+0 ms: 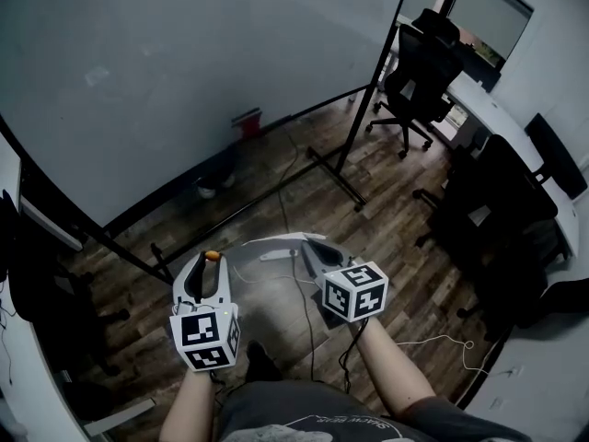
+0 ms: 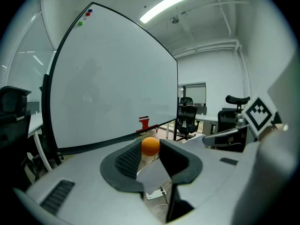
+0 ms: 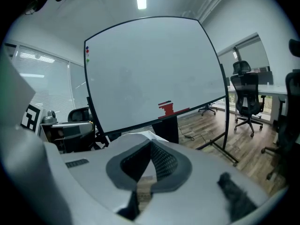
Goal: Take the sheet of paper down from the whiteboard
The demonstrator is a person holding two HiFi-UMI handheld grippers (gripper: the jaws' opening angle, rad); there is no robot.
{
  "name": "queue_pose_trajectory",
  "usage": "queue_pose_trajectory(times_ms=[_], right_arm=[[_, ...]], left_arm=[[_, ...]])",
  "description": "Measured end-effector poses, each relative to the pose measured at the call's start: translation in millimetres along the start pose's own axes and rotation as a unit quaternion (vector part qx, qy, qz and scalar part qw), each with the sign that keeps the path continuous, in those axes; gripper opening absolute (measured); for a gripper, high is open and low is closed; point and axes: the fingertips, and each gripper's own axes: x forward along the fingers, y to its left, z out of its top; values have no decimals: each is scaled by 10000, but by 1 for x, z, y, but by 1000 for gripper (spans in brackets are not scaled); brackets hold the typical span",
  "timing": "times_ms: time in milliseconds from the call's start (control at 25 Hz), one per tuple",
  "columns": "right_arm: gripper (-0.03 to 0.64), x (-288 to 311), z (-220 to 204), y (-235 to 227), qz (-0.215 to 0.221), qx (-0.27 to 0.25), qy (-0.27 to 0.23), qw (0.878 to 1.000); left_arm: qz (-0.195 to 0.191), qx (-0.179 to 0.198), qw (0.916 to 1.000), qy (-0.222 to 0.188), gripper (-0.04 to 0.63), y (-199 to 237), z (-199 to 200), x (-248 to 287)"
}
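The big whiteboard (image 1: 184,63) stands on a black frame ahead of me, also filling the left gripper view (image 2: 112,88) and the right gripper view (image 3: 150,69). My right gripper (image 1: 308,245) is shut on a white sheet of paper (image 1: 274,244), which hangs off the board and bends left toward the other gripper. In the right gripper view the paper (image 3: 140,136) pokes out just past the closed jaws (image 3: 151,144). My left gripper (image 1: 210,261) pinches a small orange ball (image 1: 213,255) between its tips, seen in its own view (image 2: 150,146).
A red eraser (image 1: 248,121) sits on the board's tray. Coloured magnets (image 2: 86,15) dot its top left corner. Black office chairs (image 1: 414,72) and a white desk (image 1: 492,109) stand at the right. Cables and a power strip (image 2: 154,193) lie on the wood floor.
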Motion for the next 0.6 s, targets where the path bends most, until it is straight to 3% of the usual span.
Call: queue_pose_trajectory(times_ms=[600], right_arm=[[21, -114, -25, 22, 257, -315, -163, 9990]], left_arm=[[-111, 17, 9998, -134, 126, -86, -17, -86]])
